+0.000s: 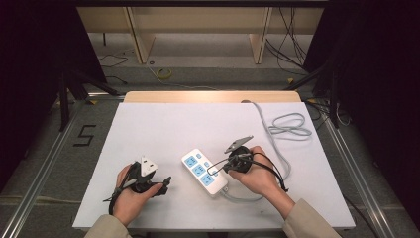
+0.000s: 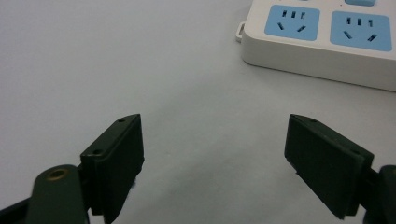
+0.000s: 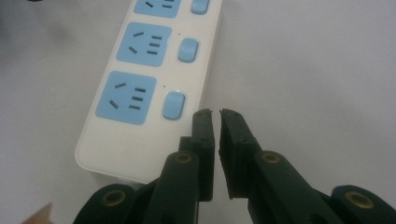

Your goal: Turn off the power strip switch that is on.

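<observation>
A white power strip (image 1: 204, 172) with blue sockets lies on the white table sheet (image 1: 163, 129) between my two grippers. Its grey cable (image 1: 289, 124) runs off to the back right and coils there. My left gripper (image 1: 165, 183) rests low on the sheet to the strip's left. Its jaws (image 2: 215, 120) stand wide open and empty, and the power strip (image 2: 322, 51) lies ahead of them to the right. My right gripper (image 1: 214, 171) hovers over the strip's near end. Its tips (image 3: 215, 112) stand a narrow gap apart with nothing between them, just beside a blue switch (image 3: 173, 105) of the power strip (image 3: 112, 135).
The white sheet has free room at the left, at the back and along the front edge. A wooden table edge (image 1: 213, 96) runs behind it. Beyond stand a low shelf (image 1: 198, 29) and loose floor cables (image 1: 163, 74). A taped number marks the floor (image 1: 85, 135) at the left.
</observation>
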Available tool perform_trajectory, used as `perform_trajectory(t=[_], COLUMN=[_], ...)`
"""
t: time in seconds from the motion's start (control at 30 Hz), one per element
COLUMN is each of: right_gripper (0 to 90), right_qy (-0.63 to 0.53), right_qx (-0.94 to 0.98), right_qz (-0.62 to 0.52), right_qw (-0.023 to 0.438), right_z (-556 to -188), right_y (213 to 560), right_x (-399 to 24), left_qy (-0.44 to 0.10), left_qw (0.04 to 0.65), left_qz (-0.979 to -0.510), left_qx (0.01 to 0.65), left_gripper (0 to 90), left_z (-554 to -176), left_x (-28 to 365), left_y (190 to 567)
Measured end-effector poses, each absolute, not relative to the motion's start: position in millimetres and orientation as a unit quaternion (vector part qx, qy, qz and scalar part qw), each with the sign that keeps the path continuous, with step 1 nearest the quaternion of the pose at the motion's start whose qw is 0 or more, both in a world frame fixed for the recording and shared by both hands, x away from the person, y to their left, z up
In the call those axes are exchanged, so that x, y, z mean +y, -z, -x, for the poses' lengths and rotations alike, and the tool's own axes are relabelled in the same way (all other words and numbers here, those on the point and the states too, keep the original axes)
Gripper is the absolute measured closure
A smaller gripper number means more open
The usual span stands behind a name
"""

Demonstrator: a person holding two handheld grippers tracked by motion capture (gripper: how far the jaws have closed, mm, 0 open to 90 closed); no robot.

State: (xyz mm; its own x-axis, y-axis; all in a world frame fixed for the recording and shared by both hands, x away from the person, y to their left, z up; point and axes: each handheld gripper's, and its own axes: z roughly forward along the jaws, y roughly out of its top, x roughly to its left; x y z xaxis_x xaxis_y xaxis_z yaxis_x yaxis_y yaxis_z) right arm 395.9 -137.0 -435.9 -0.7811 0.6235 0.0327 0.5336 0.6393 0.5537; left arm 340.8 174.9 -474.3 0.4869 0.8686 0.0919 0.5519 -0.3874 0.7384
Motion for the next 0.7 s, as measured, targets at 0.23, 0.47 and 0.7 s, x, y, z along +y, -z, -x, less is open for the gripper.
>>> perform_trajectory(t=[0.23, 0.47, 0.7], right_gripper=[80.4, 77.3, 70.7], right_qy=[-0.282, -0.294, -0.293], right_qx=[0.894, 0.884, 0.881], right_qz=[-0.336, -0.350, -0.359], right_qw=[0.086, 0.094, 0.092], right_z=[-396, -394, -392], right_y=[438, 441, 448], right_x=[-156, -172, -183], left_qy=[-0.241, -0.239, -0.237], left_qw=[0.327, 0.327, 0.326], left_qz=[-0.799, -0.800, -0.801], left_qx=[0.443, 0.443, 0.442], left_gripper=[19.6, 19.5, 19.5], left_z=[-340, -339, -339], left_x=[174, 174, 174], left_y=[474, 474, 474])
